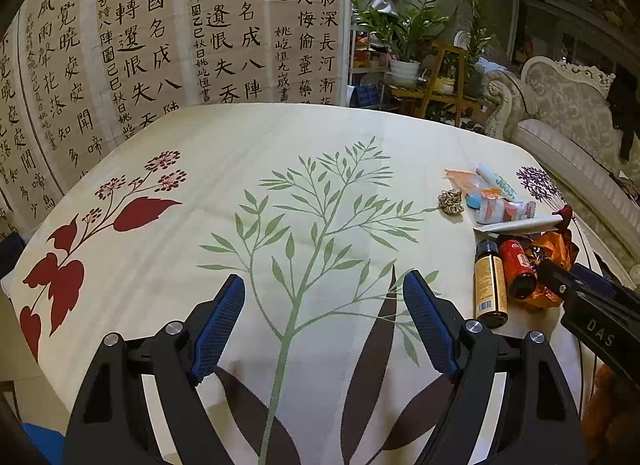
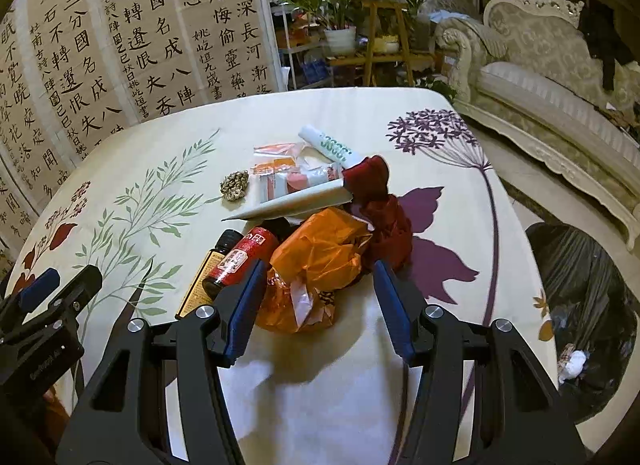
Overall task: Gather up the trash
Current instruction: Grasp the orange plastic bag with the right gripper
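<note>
Our left fingers (image 1: 324, 297) gape empty over the bench (image 1: 200, 193); our right fingers (image 2: 320, 285) straddle the orange wrapper (image 2: 320, 253), apparently not pressing. Beside the bench, the bin bag (image 2: 580, 289) holds a white scrap (image 2: 574, 363).

A: Item one, left gripper (image 1: 324, 321): what is showing?

B: Two matte black angular arms are showing, each with a long cut-out slot. Blue ribbed pads (image 1: 222, 329) are lining the inner faces of both fingers. Round silver screw heads (image 1: 174, 328) are sitting at the pivots, two per side.

A: Item two, right gripper (image 2: 320, 305)?

B: The same build is showing: black slotted arms, dark blue textured pads (image 2: 245, 311), and silver pivot screws (image 2: 204, 311). In the left wrist view its black body is carrying white lettering, "DAS". In the right wrist view, small white print is running along the left gripper's housing, too small to read.
</note>
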Motion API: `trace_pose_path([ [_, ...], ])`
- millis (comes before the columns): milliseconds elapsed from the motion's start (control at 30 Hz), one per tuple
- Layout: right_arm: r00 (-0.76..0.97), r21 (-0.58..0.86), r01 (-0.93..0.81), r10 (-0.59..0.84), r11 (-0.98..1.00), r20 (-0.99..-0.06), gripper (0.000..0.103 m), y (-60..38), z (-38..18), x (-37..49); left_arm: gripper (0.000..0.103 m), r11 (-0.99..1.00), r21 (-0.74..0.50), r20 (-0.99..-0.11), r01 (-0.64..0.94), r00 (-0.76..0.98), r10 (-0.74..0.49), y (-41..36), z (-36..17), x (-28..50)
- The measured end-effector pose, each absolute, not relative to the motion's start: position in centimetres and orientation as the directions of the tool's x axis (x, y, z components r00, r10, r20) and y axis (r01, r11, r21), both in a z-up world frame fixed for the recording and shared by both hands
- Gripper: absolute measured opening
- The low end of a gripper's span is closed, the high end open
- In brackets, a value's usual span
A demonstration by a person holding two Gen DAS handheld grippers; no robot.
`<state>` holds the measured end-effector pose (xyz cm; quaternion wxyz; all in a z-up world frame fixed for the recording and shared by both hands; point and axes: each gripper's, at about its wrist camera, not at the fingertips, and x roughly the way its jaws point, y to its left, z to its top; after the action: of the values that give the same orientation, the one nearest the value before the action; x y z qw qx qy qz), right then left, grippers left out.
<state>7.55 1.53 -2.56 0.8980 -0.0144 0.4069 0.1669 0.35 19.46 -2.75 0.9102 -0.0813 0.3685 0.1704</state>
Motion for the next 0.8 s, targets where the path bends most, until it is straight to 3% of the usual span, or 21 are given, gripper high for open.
trace_pose_path([
  [167, 0.582, 0.119, -0.326, 0.299, 0.938, -0.757, 0.053, 2.2, -3.2, 7.7, 0.079, 0.933, -0.029, -0.702, -0.359, 0.672, 0.236, 19.1, -2.9, 0.7],
  [233, 0.574, 0.122, -0.334, 0.304, 0.935, -0.76, 0.05, 2.4, -3.3, 7.6, 0.079, 0.935, -0.032, -0.703, -0.354, 0.673, 0.231, 19.0, -2.9, 0.8],
  [300, 0.57, 0.125, -0.342, 0.311, 0.932, -0.76, 0.04, 2.4, -3.3, 7.5, 0.079, 0.936, -0.031, -0.702, -0.35, 0.674, 0.229, 18.8, -2.9, 0.8],
  [400, 0.579, 0.113, -0.346, 0.307, 0.932, -0.756, 0.037, 2.3, -3.1, 7.2, 0.079, 0.938, -0.031, -0.702, -0.346, 0.675, 0.226, 18.6, -2.9, 0.9],
  [800, 0.651, 0.047, -0.308, 0.247, 0.95, -0.717, 0.036, -1.0, -1.5, 5.8, 0.079, 0.955, -0.031, -0.703, -0.296, 0.685, 0.19, 16.4, -2.7, 1.7],
])
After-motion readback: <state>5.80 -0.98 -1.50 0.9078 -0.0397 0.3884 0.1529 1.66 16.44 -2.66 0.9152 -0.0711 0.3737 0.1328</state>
